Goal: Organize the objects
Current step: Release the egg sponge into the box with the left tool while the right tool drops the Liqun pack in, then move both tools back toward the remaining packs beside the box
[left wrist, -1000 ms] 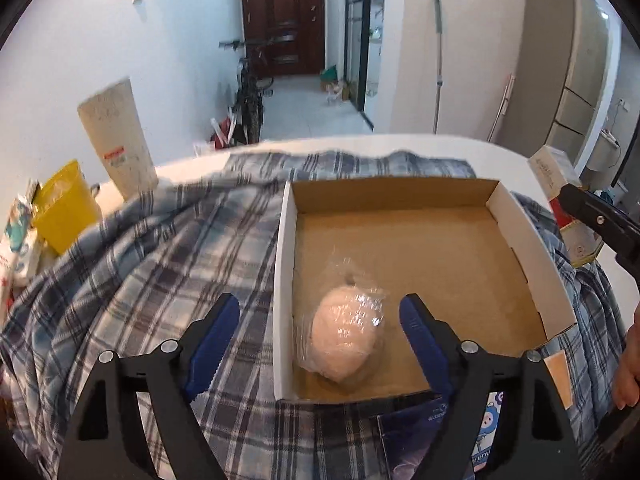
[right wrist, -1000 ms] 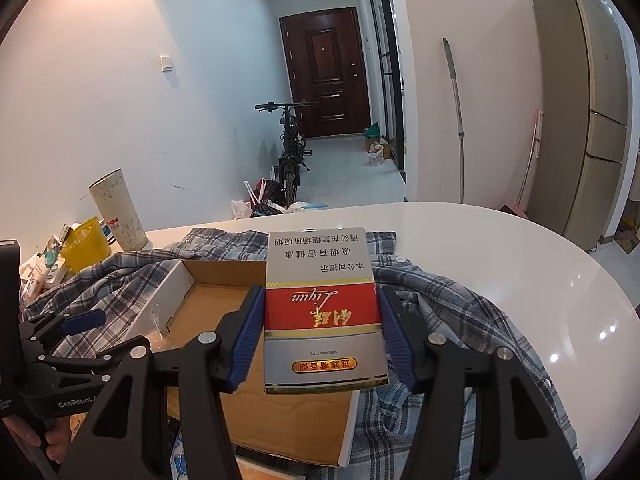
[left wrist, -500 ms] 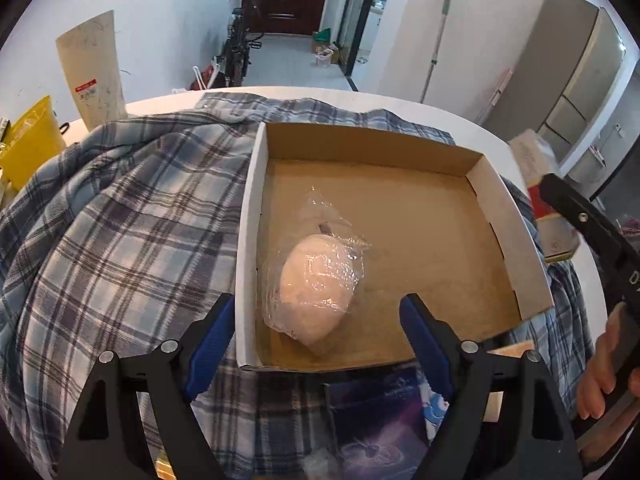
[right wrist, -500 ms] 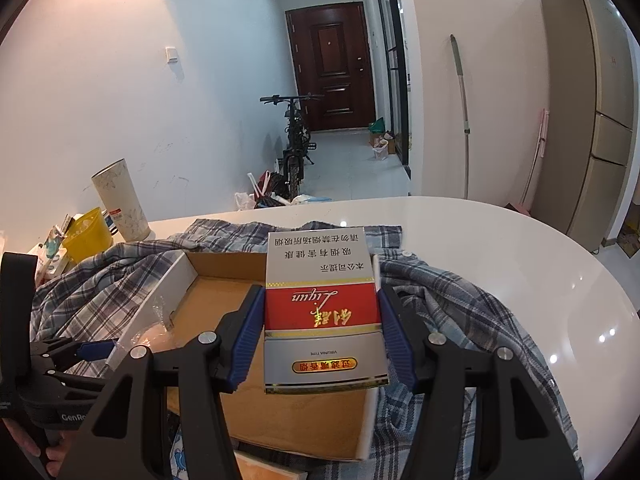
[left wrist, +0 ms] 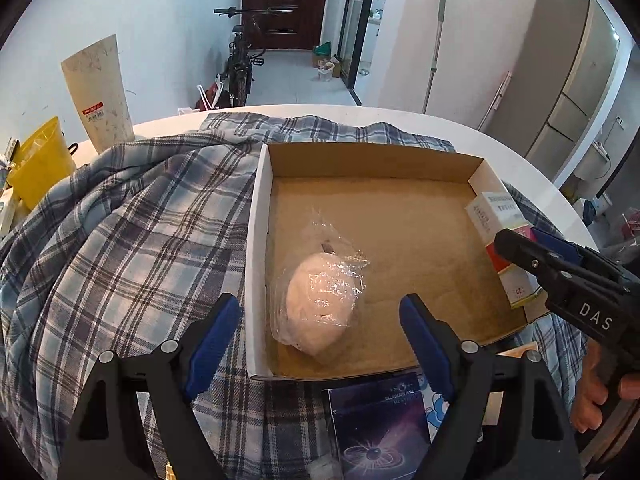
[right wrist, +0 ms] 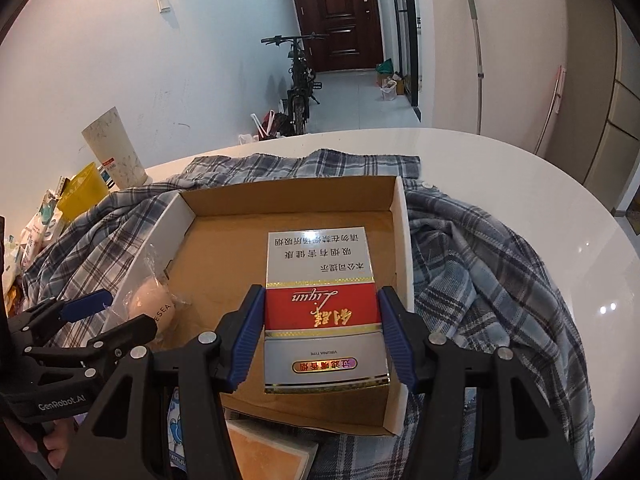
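Over the cardboard box [right wrist: 402,240]: right tongs [right wrist: 320,336] clamped on red-white-silver cigarette carton [right wrist: 320,304], gold-trimmed, text upside down; left tongs [left wrist: 320,344] apart above plastic-wrapped bun [left wrist: 320,300].

cardboard box [left wrist: 376,248] – matt brown inside, white walls | plaid cloth [left wrist: 132,240] – soft woven, rumpled | wrapped bun [left wrist: 320,304] in crinkly clear plastic film | cigarette pack [right wrist: 322,312] glossy card, gold foil trim | right gripper [right wrist: 322,336] matt black plastic, blue ribbed pads | table [right wrist: 500,168] smooth glossy white
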A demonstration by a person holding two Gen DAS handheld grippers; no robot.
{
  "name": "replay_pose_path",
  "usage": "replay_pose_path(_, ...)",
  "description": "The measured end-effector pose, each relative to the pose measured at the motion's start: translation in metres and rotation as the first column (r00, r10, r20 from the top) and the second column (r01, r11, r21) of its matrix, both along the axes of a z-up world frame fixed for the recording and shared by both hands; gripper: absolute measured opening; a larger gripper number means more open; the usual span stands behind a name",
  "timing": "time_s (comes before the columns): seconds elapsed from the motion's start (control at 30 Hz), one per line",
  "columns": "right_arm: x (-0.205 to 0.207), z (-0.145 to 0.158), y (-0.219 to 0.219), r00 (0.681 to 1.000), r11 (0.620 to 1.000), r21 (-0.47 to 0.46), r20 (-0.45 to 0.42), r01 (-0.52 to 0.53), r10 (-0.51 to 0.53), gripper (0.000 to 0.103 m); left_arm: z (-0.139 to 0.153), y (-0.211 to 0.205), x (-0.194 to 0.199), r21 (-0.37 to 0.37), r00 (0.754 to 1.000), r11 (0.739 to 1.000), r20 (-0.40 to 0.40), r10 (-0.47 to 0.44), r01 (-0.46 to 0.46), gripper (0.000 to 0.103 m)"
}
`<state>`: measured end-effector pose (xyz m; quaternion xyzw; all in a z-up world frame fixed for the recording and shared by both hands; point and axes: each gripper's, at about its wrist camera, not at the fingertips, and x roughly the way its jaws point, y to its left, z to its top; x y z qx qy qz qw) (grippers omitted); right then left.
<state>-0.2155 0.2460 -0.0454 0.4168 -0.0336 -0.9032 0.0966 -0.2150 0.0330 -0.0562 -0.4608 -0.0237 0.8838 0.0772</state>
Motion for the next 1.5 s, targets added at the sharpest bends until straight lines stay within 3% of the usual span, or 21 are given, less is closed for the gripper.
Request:
replay_pose_path(0.27,0.004,0.009,0.001,0.998,1.0,0.009,-0.068,0.011,-0.01,0.074,0.002,-0.003,-0.001,-0.018,1.0,1.0,-0.018,0.014,-0.015,0.084)
replay_pose_path(0.4,0.008,0.02,0.001,0.993,0.999,0.034,-0.112,0.028,-0.024,0.075,0.011,-0.004,0.001,-0.043,0.998,0.998,-0.051,0.034,-0.036,0.084)
replay_pose_path(0.53,0.016,0.041,0.005,0.983,0.996,0.057,-0.175,0.065,-0.054,0.075,0.04,0.001,0.015,-0.102,0.987,0.994,-0.161,0.028,-0.045,0.084)
replay_pose_path(0.7,0.036,0.07,0.017,0.967,0.994,0.001,-0.231,0.109,-0.105,0.075,0.072,0.011,0.044,-0.16,0.965,0.987,-0.255,-0.056,0.015,0.084)
replay_pose_path(0.77,0.048,0.082,0.019,0.964,0.995,-0.027,-0.244,0.101,-0.105,0.075,0.083,0.012,0.061,-0.132,0.955,0.989,-0.283,-0.094,0.058,0.084)
replay_pose_path(0.9,0.086,0.104,0.014,0.937,0.992,-0.001,-0.328,0.124,-0.117,0.078,0.103,0.015,0.095,-0.135,0.921,0.99,-0.38,-0.087,0.038,0.084)
replay_pose_path(0.93,0.095,0.108,0.013,0.931,0.992,-0.003,-0.344,0.128,-0.121,0.082,0.109,0.013,0.105,-0.119,0.906,0.993,-0.417,-0.072,0.024,0.084)
replay_pose_path(1.0,0.115,0.115,0.013,0.914,0.991,-0.029,-0.384,0.129,-0.131,0.098,0.117,0.01,0.12,-0.076,0.882,0.997,-0.47,-0.045,0.011,0.089)
replay_pose_path(1.1,0.137,0.12,0.017,0.886,0.988,-0.06,-0.438,0.141,-0.153,0.102,0.126,0.001,0.143,-0.001,0.83,1.0,-0.557,0.001,-0.003,0.103)
replay_pose_path(1.27,0.152,0.117,0.029,0.838,0.972,-0.114,-0.494,0.203,-0.233,0.103,0.13,-0.007,0.162,0.019,0.766,0.999,-0.641,0.05,-0.05,0.103)
replay_pose_path(1.4,0.152,0.101,0.04,0.805,0.96,-0.153,-0.523,0.235,-0.281,0.103,0.119,-0.01,0.164,-0.007,0.756,0.997,-0.652,0.056,-0.079,0.103)
replay_pose_path(1.5,0.138,0.083,0.044,0.82,0.96,-0.116,-0.501,0.253,-0.277,0.103,0.101,-0.01,0.156,0.002,0.769,0.994,-0.633,0.087,-0.111,0.103)
